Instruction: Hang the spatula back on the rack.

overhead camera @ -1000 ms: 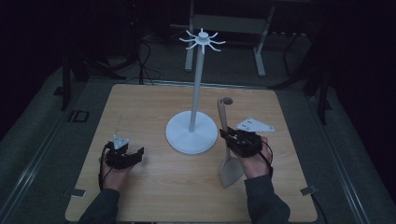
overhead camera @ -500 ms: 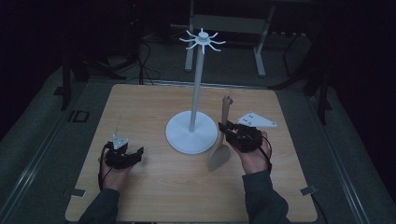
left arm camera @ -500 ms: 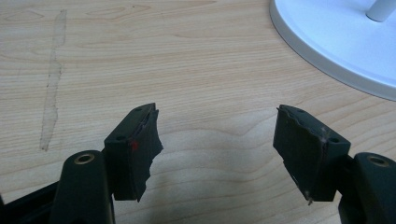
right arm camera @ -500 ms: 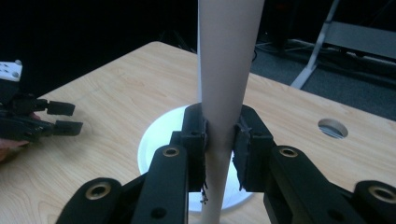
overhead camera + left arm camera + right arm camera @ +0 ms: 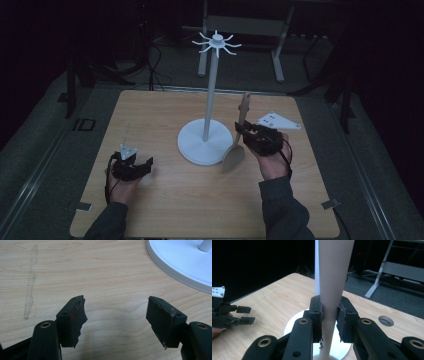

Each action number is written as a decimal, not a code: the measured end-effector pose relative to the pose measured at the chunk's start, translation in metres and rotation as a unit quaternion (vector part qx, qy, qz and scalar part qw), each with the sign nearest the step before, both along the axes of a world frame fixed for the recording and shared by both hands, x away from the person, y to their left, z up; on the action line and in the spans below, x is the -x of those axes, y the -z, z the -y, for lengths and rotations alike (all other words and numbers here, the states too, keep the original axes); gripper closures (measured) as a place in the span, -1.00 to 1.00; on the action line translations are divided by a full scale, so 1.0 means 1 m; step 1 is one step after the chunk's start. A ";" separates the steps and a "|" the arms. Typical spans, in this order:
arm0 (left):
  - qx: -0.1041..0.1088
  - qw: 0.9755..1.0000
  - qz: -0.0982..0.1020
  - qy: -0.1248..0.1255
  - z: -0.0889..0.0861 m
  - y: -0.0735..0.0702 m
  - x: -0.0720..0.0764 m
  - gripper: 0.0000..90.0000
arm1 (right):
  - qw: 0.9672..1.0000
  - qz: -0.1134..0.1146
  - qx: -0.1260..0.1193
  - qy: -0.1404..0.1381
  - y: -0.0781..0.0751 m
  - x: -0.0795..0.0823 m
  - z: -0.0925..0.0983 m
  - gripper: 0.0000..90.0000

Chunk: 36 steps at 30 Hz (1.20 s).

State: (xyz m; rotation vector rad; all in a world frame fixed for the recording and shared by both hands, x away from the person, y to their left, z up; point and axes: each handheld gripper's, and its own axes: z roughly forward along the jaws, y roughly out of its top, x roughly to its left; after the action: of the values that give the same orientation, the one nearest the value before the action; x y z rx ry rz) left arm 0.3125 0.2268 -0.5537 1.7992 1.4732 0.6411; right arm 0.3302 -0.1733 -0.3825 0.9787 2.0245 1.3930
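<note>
A white hook stand rises from a round base [image 5: 205, 142] at the table's middle, with a pole [image 5: 211, 95] and a ring of hooks [image 5: 216, 42] on top. My right gripper [image 5: 245, 131] is shut on the handle of a pale wooden spoon [image 5: 233, 156], just right of the base. The spoon stands nearly upright with its bowl down over the base's edge. In the right gripper view the jaws [image 5: 329, 311] clamp the spoon handle [image 5: 334, 270] in front of the pole [image 5: 317, 265]. My left gripper [image 5: 145, 165] rests open on the table at the left, with bare wood between its jaws [image 5: 116, 307].
The wooden table [image 5: 150, 115] ends close behind the stand; beyond it the floor is dark, with metal frame legs [image 5: 277, 50]. The stand base [image 5: 180, 260] lies ahead and right of the left gripper. A round hole [image 5: 385, 320] sits in the tabletop.
My right gripper has carried the spoon forward and left toward the stand, and the spoon's bowl has swung in over the base's edge. The left gripper has stayed still.
</note>
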 end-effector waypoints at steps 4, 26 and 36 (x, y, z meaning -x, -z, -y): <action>0.000 1.000 0.000 0.000 0.000 0.000 0.000 -0.30 | 1.000 0.005 -0.003 0.003 -0.001 -0.002 0.003 0.68; 0.002 1.000 -0.001 -0.001 -0.001 0.000 0.000 -0.30 | 0.999 0.033 0.014 -0.011 -0.020 -0.012 -0.001 0.68; 0.003 1.000 -0.001 -0.001 0.000 0.000 -0.001 -0.30 | 0.999 0.039 0.019 -0.011 -0.027 -0.016 -0.001 0.68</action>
State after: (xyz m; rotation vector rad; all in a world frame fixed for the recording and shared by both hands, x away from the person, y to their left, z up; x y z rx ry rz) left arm 0.3132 0.2271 -0.5542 1.7952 1.4781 0.6354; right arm 0.3462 -0.1723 -0.3555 0.8736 2.0026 1.3779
